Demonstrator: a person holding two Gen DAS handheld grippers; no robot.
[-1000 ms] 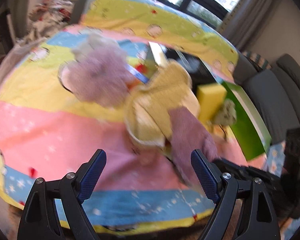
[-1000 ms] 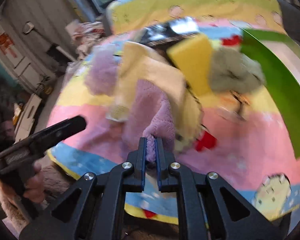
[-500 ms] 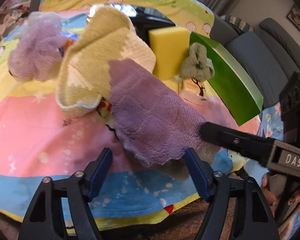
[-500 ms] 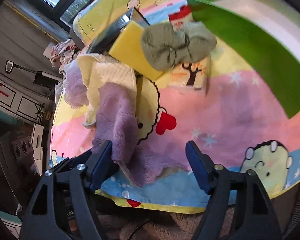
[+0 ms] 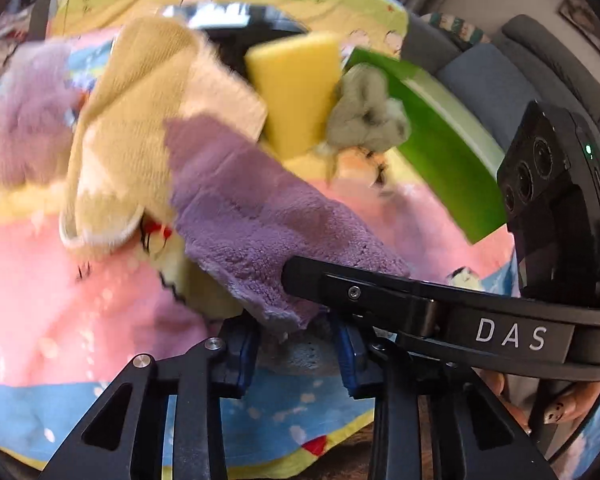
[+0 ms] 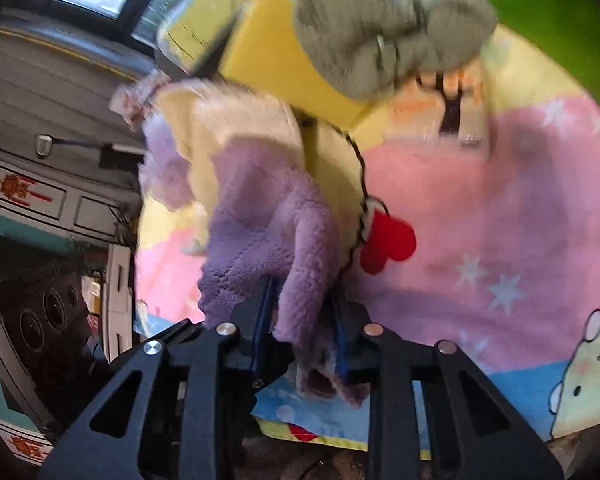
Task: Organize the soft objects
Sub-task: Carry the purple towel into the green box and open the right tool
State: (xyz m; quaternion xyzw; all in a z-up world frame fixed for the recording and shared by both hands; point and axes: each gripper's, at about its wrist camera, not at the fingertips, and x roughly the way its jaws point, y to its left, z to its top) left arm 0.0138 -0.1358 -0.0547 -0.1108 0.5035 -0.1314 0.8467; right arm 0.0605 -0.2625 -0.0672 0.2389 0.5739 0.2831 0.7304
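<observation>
A purple towel (image 5: 252, 216) lies on the colourful blanket (image 5: 80, 300), partly over a cream knitted cloth (image 5: 140, 120). My left gripper (image 5: 296, 356) is shut on the towel's near edge. In the right wrist view the same purple towel (image 6: 260, 208) bunches up between the jaws of my right gripper (image 6: 300, 332), which are closing, with the pads against the fabric. One right finger (image 5: 380, 292) crosses the left wrist view and lies on the towel. A yellow sponge (image 5: 296, 88), a grey-green cloth (image 5: 364, 116) and a lilac fluffy cloth (image 5: 24, 128) lie behind.
A green box (image 5: 448, 148) stands at the blanket's right side, with a grey sofa (image 5: 492, 80) beyond it. A dark shiny tray (image 5: 236, 20) sits at the back. A person's hand (image 5: 560, 404) holds the right gripper. The blanket's front edge runs just under both grippers.
Both grippers have come down to the towel's near edge. The left jaws went from wide open to shut on it. The right jaws let go, opened, and are closing on it again.
</observation>
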